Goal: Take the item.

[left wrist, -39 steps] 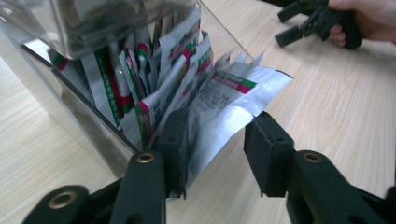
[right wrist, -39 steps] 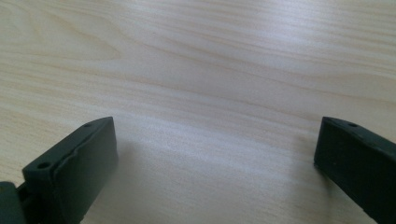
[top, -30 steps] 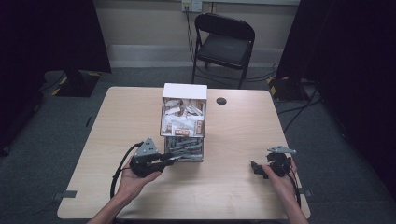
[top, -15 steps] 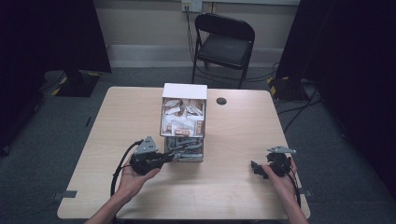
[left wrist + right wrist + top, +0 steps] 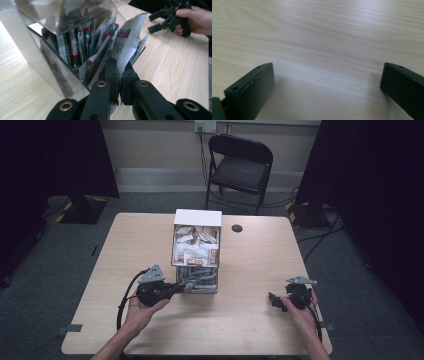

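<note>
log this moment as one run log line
left tool: shut on sachet at clear dispenser lower slot | right tool: open, idle over table

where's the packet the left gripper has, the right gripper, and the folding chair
packet (image 5: 127, 42), left gripper view, its silver printed face
right gripper (image 5: 274, 301), high view, between its jaw tips
folding chair (image 5: 239, 172), high view, its seat

Silver packet (image 5: 126, 47) w/ red-green print, upright at clear organizer (image 5: 196, 251) front, pinched in left claw (image 5: 119, 75).
</note>
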Available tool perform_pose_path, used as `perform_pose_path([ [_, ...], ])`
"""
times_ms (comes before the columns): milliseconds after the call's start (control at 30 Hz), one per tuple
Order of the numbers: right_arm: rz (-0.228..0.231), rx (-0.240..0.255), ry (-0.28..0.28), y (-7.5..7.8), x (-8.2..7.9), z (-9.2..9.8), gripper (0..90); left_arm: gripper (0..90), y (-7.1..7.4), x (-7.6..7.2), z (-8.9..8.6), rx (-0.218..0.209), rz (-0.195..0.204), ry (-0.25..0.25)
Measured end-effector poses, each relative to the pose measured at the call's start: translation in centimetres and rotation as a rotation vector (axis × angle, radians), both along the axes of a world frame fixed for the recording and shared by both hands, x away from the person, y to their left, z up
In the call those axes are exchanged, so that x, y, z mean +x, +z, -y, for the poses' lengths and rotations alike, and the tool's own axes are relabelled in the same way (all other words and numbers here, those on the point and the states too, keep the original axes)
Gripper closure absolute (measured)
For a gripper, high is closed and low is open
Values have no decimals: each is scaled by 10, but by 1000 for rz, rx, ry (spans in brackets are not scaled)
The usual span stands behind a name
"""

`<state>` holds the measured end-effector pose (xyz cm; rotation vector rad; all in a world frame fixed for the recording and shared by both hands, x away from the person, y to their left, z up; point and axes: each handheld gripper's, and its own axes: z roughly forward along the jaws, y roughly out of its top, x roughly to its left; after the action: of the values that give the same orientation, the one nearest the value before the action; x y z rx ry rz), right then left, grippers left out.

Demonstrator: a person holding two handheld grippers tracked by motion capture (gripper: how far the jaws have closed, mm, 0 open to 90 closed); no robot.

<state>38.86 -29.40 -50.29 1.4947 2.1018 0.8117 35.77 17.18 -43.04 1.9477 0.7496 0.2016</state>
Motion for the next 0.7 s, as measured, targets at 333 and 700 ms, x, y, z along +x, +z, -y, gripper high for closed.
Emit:
perform_pose_path([
  [333, 0, 0, 0, 0, 0, 0, 0, 870, 6, -1, -9, -35, -6, 1],
  [700, -1, 0, 1, 0, 0, 0, 0, 870, 10, -5, -8, -46, -10, -22],
])
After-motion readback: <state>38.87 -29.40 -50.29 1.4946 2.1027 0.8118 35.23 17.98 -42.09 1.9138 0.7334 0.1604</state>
